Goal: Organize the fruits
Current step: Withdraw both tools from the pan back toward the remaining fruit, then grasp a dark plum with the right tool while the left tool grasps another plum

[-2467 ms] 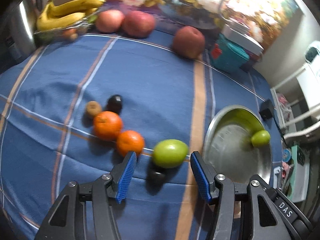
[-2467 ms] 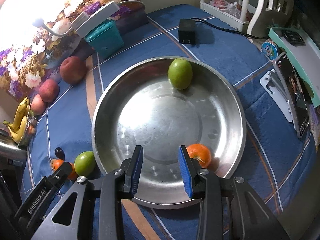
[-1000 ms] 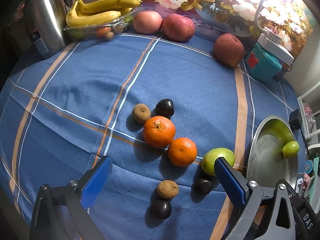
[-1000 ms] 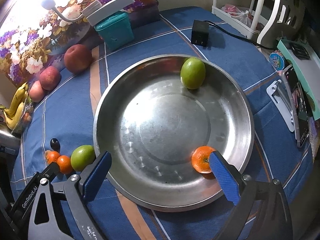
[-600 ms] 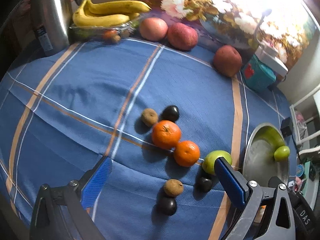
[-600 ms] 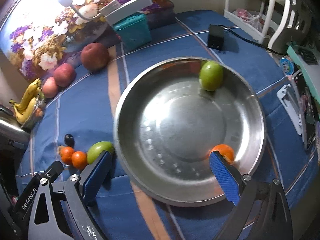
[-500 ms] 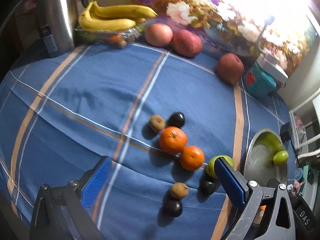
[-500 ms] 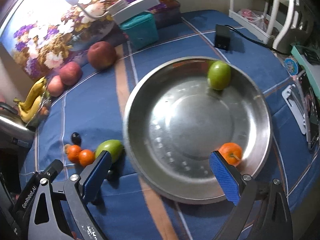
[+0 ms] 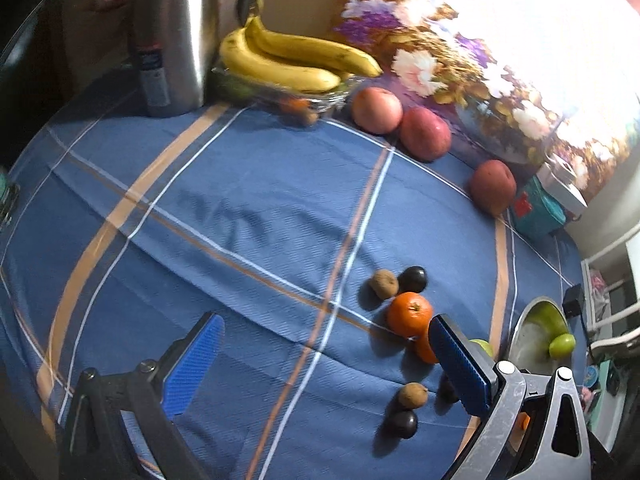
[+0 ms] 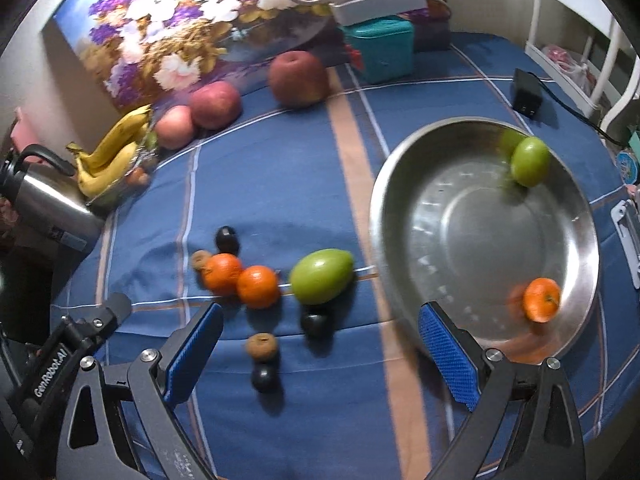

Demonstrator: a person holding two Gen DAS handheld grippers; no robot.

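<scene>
Left wrist view: the left gripper (image 9: pixel 326 364) hangs released over the blue tablecloth (image 9: pixel 248 216), jaws spread wide and empty. Its right finger (image 9: pixel 460 364) hides most of one orange (image 9: pixel 423 350) and nearly all of the green mango (image 9: pixel 482 346); a second orange (image 9: pixel 409 314) shows whole. The steel bowl (image 9: pixel 528 344) is cut by the gripper frame, with a green fruit (image 9: pixel 561 345) inside.

Right wrist view: the right gripper (image 10: pixel 320 350) is likewise released and holds nothing. The green mango (image 10: pixel 322 276) lies on the cloth just left of the steel bowl (image 10: pixel 460 240), its long axis running left-right, slightly raised toward the bowl. A blurred orange (image 10: pixel 542 299) sits in the bowl.
</scene>
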